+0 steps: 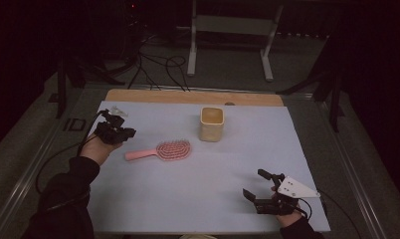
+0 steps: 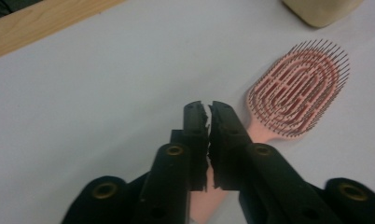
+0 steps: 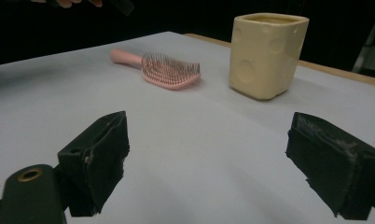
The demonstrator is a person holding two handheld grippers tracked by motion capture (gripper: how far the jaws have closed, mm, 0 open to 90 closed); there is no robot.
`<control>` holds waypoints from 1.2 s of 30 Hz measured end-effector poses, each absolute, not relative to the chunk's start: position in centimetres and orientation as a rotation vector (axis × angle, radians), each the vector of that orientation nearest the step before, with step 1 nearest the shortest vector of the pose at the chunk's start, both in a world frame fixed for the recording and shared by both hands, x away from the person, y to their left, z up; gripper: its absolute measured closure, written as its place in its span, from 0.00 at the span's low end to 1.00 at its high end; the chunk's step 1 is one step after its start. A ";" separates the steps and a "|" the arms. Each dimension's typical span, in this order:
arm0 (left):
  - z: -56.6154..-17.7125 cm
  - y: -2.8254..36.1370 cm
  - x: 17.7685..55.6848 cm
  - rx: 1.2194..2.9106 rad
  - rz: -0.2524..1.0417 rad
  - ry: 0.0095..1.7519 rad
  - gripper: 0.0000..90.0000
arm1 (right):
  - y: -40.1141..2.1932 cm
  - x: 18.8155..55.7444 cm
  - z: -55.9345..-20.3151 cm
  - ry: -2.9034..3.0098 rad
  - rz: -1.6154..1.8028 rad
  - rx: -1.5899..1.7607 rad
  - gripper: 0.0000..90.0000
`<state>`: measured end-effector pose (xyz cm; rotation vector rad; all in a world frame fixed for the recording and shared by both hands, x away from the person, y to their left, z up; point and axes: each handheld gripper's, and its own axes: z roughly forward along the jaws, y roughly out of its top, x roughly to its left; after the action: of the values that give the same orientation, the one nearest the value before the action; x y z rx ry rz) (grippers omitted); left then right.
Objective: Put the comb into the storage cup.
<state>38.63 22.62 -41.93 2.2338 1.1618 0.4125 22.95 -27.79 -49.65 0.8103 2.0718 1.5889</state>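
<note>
Well, the pink hairbrush (image 1: 160,150) lies bristles-up on the pale blue mat (image 1: 188,199), left of centre, its handle pointing toward the person's left hand and its paddle head just beside the cream square cup (image 1: 211,124) without touching it. The left gripper (image 2: 209,114) hangs right above the handle, jaws pressed together with nothing between them, so the brush is not held. The right gripper (image 3: 206,163) sits near the table's front right corner, well apart from the brush, jaws spread wide and empty. I'd judge the brush light and stiff, a plastic thing with springy bristles and a smooth, slightly slippery handle. The narrow handle looks the sensible place to grip, across its width; the vented head is broader and its bristles would get in the way.
</note>
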 end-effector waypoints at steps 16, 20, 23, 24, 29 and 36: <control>-44.7 22.8 39.3 2.245 0.372 1.235 1.00 | -27.6 23.0 -49.8 2.090 1.577 0.803 0.14; -45.6 22.8 39.3 2.266 0.355 1.237 1.00 | -27.7 23.0 -49.7 2.090 1.581 0.803 0.14; -46.2 22.8 39.3 2.270 0.343 1.246 1.00 | -27.6 23.0 -49.7 2.090 1.579 0.802 0.14; -46.3 22.8 39.3 2.273 0.342 1.245 1.00 | -27.6 23.0 -49.7 2.091 1.583 0.805 0.14; -47.4 22.8 39.6 2.302 0.340 1.245 1.00 | -27.6 23.0 -49.8 2.092 1.586 0.814 0.14; -48.3 22.3 39.6 2.342 0.342 1.232 1.00 | -27.7 23.0 -49.8 2.091 1.586 0.819 0.14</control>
<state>39.59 22.34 -48.34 2.3416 1.2317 0.3418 23.04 -27.73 -49.78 0.8188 2.0907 1.5863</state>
